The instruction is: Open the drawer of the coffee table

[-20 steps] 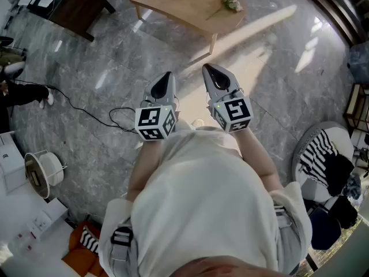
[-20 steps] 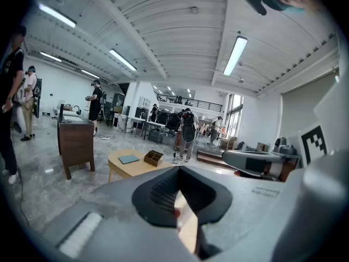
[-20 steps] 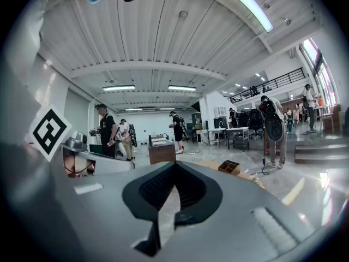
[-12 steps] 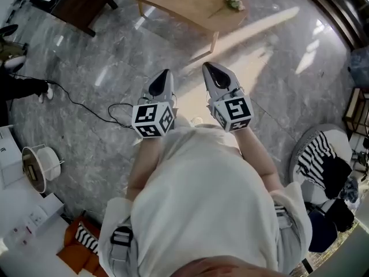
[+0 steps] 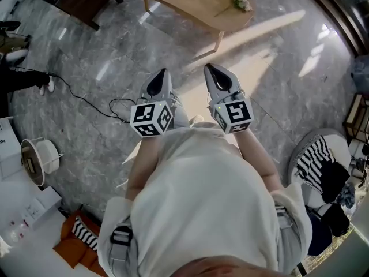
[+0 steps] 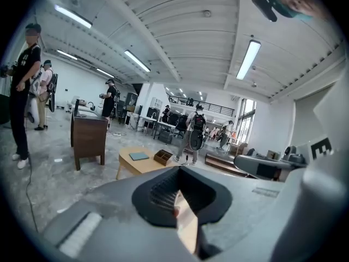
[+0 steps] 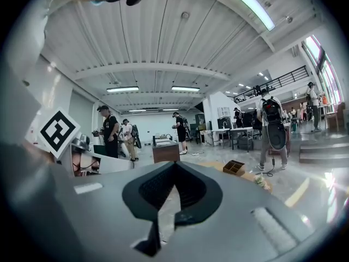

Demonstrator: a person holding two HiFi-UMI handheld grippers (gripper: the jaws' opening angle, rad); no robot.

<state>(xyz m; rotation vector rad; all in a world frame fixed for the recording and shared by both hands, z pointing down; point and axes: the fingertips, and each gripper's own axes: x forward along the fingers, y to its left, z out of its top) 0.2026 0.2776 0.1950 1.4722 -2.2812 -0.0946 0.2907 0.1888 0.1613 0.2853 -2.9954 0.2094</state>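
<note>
light: bright ceiling strips (image 6: pixel 248 59); sunlit glare on floor (image 5: pixel 253 68) | optics: fisheye, dark vignetted corners

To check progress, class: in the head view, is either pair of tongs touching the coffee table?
No, the left tongs and right tongs both hang above the floor, short of the coffee table.

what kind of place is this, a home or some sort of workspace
Most likely a big open hall or lab staged for recording, not a home: a high ribbed ceiling with strip lights, several people wearing backpacks, and a low wooden coffee table on a polished grey floor.
</note>
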